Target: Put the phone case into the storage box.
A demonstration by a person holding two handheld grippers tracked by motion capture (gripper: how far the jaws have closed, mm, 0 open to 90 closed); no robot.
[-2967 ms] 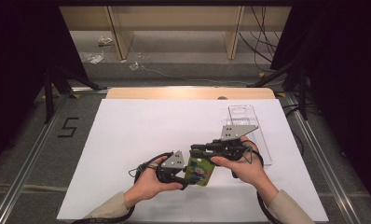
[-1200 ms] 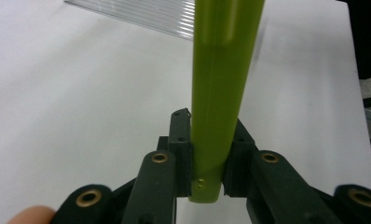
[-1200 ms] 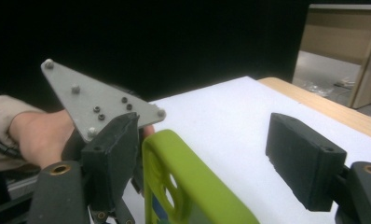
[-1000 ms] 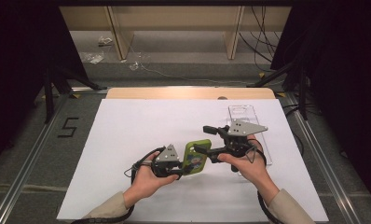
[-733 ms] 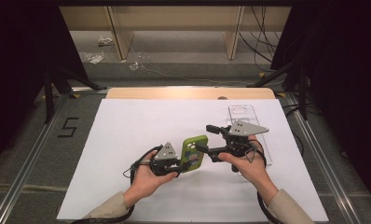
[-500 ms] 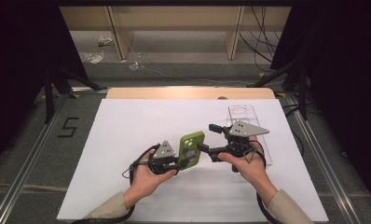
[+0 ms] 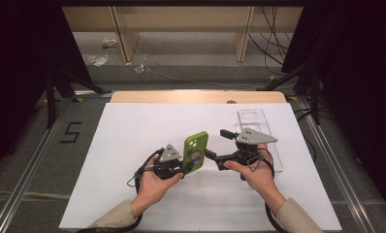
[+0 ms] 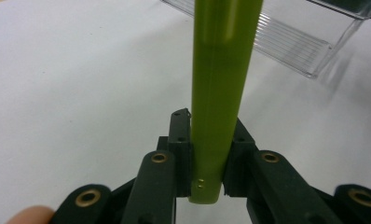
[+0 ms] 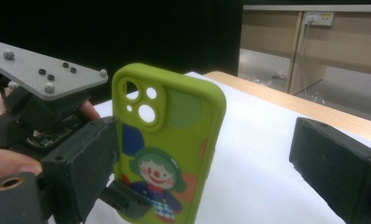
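Left gripper (image 7: 184, 167) clamped on green phone case (image 7: 196, 151), upright above white counter (image 7: 133, 141). Right gripper (image 7: 219, 148) jaws just opened, beside it. Clear box (image 7: 266, 141) behind; dark room, probably shelving beyond.

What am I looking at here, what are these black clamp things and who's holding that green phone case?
A person sits at a table covered in white and holds a hand-operated gripper in each hand. One picture is taken from above; the other two come from cameras riding on the grippers. The left gripper clamps the bottom end of a green phone case with a clown picture, standing upright. The right gripper has just been opening; its jaws stand apart with nothing between them. A clear plastic box lies behind the right hand.
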